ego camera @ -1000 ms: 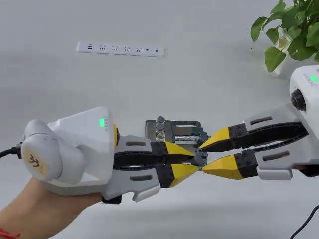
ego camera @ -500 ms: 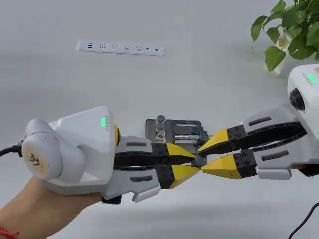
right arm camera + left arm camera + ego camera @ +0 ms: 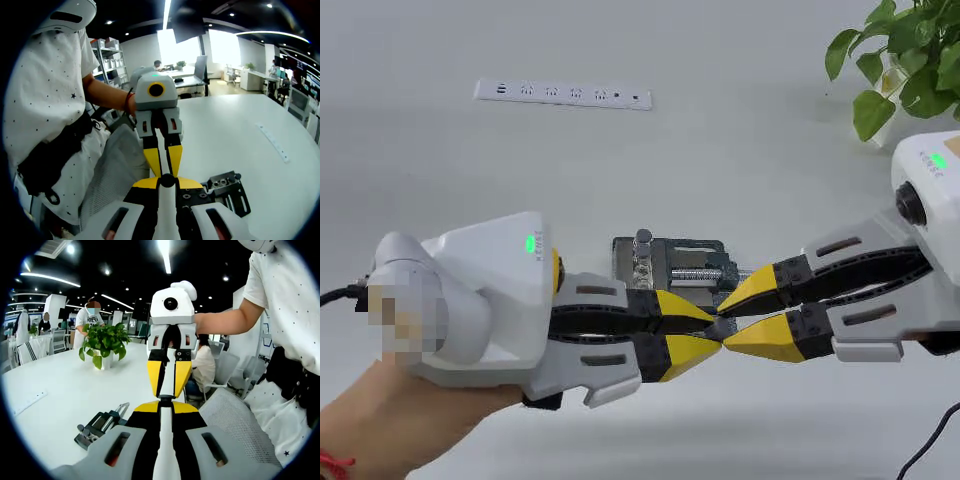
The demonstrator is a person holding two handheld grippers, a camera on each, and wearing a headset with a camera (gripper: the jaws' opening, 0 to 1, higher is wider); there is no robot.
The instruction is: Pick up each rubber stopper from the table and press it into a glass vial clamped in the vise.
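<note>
Above the table in the head view, my left gripper (image 3: 714,329) and right gripper (image 3: 727,326) meet tip to tip. A small dark rubber stopper (image 3: 721,327) is pinched where they meet, and both pairs of jaws are drawn in on it. In the right gripper view the stopper (image 3: 167,181) sits between my own yellow tips, with the left gripper's tips touching it from above. Behind the tips stands the small vise (image 3: 672,262), clamping a glass vial (image 3: 642,254) that carries a grey stopper on top. The vise (image 3: 100,426) also appears low in the left gripper view.
A white power strip (image 3: 563,95) lies at the back of the white table (image 3: 470,180). A potted plant (image 3: 905,60) stands at the far right corner. A dark cable (image 3: 930,450) trails at the lower right. People sit and stand in the room behind.
The right gripper's jaws have narrowed onto the stopper, and its body has risen slightly. The left gripper has stayed in place, as has the vise.
</note>
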